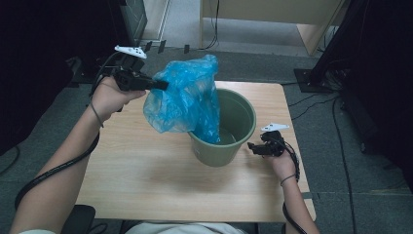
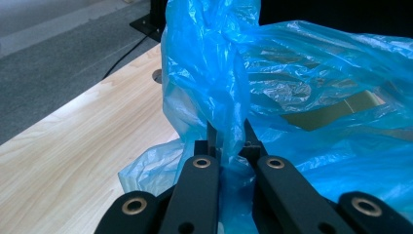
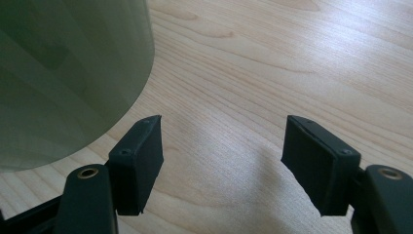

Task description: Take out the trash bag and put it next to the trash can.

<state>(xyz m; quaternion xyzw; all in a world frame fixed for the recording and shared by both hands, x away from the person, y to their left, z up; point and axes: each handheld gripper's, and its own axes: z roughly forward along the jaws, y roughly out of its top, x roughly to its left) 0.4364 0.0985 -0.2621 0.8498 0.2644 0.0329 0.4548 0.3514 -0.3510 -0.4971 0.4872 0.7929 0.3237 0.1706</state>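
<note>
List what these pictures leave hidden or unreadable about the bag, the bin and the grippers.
- Bin inside: in the high view, the bag covers its left part.
- Bag's lower end: in the high view, inside the bin, behind its wall.
- Left gripper pads: in its own view, wrapped in bag film.
- Bin rim: cut off by the right gripper view's top edge.

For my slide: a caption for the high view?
Left tongs pinch the blue bag above the green bucket.
</note>
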